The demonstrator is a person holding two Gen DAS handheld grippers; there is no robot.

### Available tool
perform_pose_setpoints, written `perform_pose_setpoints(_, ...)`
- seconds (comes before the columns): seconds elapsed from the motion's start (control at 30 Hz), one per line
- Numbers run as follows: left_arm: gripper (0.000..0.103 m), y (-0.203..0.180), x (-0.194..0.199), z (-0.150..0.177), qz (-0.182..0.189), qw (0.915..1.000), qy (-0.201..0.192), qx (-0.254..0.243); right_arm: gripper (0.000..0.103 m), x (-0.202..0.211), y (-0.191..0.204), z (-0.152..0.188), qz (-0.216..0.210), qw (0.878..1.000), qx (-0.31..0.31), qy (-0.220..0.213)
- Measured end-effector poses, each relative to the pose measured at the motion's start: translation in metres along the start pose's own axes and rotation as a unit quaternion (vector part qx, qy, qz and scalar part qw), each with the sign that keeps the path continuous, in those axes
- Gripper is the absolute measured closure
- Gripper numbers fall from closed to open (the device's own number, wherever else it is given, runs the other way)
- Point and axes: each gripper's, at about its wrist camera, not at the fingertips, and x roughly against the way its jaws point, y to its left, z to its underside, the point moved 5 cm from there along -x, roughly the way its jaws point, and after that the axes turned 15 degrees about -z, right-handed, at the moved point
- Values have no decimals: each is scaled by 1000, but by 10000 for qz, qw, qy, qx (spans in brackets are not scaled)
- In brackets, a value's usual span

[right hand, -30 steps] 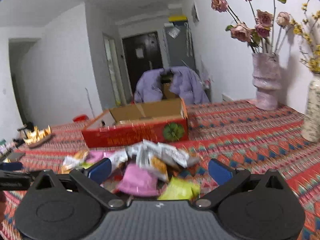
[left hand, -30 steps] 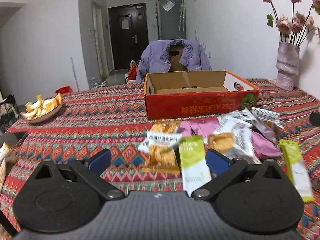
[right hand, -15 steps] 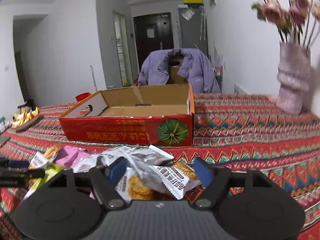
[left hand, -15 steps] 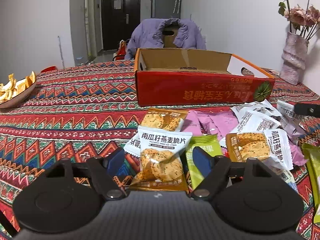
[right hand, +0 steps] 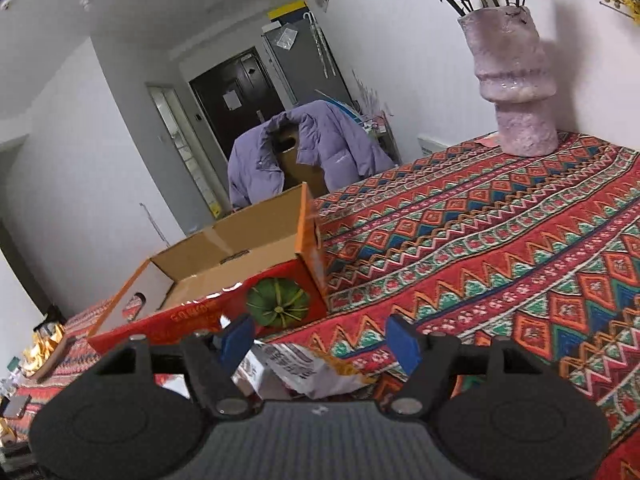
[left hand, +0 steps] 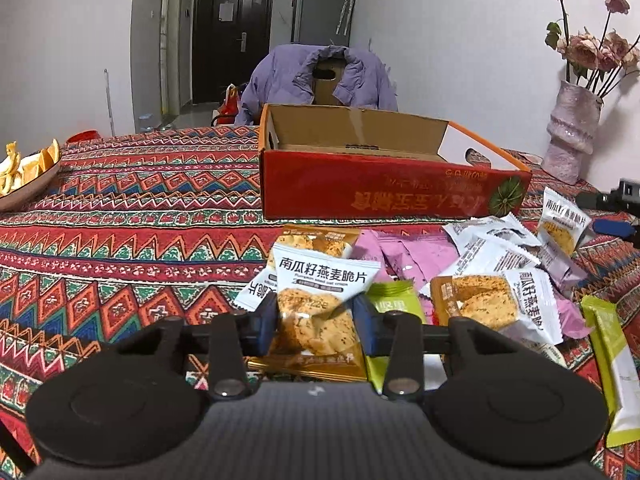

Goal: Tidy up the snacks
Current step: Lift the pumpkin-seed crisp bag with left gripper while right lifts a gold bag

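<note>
A patterned red tablecloth (left hand: 132, 248) covers the table, and on it sits an open red cardboard box (left hand: 384, 192) with a green pumpkin printed at one corner, its brown inside showing no snacks. In front of the box lies a loose heap of snack packets — pink wrappers (left hand: 404, 256), white ones, green bars (left hand: 612, 364). A pinkish vase (right hand: 516, 84) of dried roses stands by the wall. The left gripper (left hand: 316, 322) has its blue pads pressed against both sides of an oat crisp packet (left hand: 320, 304) at the heap's near edge. The right gripper (right hand: 320, 340) — jaws spread — hovers over a white packet (right hand: 304, 368), not gripping it.
</note>
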Motion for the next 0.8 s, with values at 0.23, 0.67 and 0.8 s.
perform_pose_setpoints(0.23, 62, 3, 15, -7, -133, 9998, -123, 77, 48, -10, 53, 22, -769, 9890, 1135, 561)
perform_pose_setpoints(0.67, 62, 2, 46, -17, -271, 9984, -488, -32, 51, -24, 1, 25, -46, 9972, -613, 423)
perform_pose_setpoints(0.8, 62, -4, 49, -16, -237, 9984, -503, -97, 32, -46, -8, 27, -46, 9938, -1012, 461)
